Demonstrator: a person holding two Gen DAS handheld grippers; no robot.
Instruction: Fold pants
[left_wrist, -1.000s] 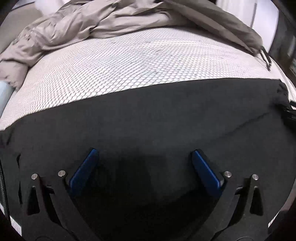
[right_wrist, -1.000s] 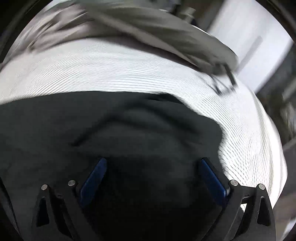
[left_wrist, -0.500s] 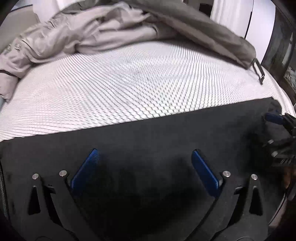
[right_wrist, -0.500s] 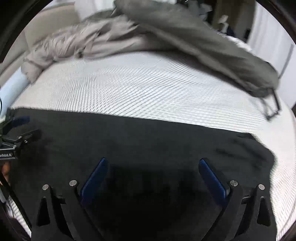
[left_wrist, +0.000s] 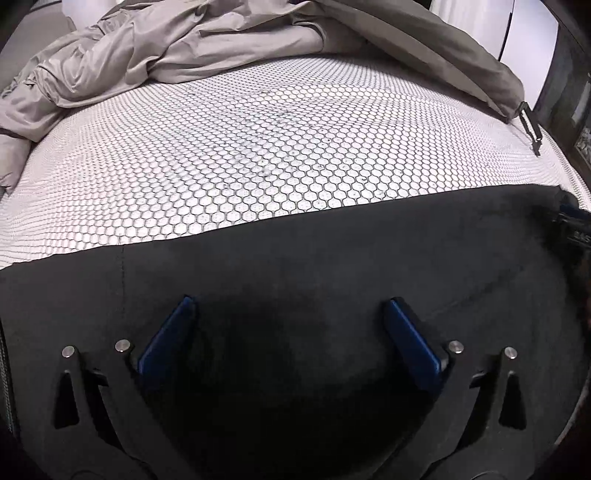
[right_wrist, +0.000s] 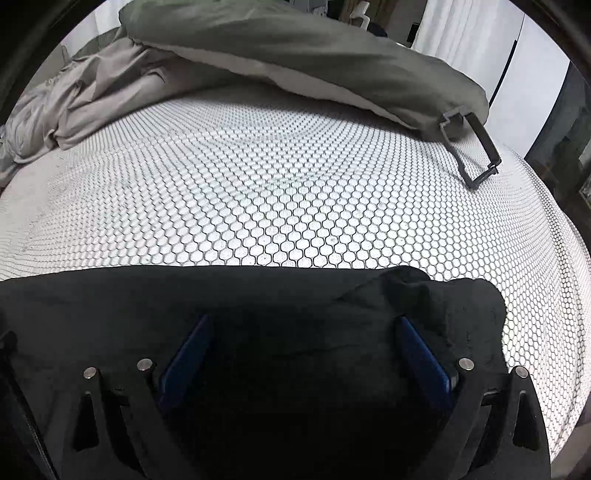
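Observation:
The black pants (left_wrist: 295, 258) lie flat along the near edge of a bed with a white honeycomb-patterned cover (left_wrist: 277, 147). My left gripper (left_wrist: 288, 314) is open above the pants, blue pads wide apart, holding nothing. My right gripper (right_wrist: 303, 332) is open too, above the right end of the pants (right_wrist: 258, 295), where the cloth bunches into a small rumple (right_wrist: 413, 284). The right gripper's tip shows at the far right edge of the left wrist view (left_wrist: 572, 221).
A crumpled grey-beige duvet (left_wrist: 184, 48) lies along the back of the bed. A grey pillow (right_wrist: 295, 48) lies at the back right, with a dark plastic clip (right_wrist: 472, 147) on the cover. The bed's right edge (right_wrist: 554, 229) drops off toward dark furniture.
Both grippers pulled back toward the near edge, so more honeycomb cover shows. The pants' far edge now lies straighter. The right wrist view swung left and steadied. Both stayed open.

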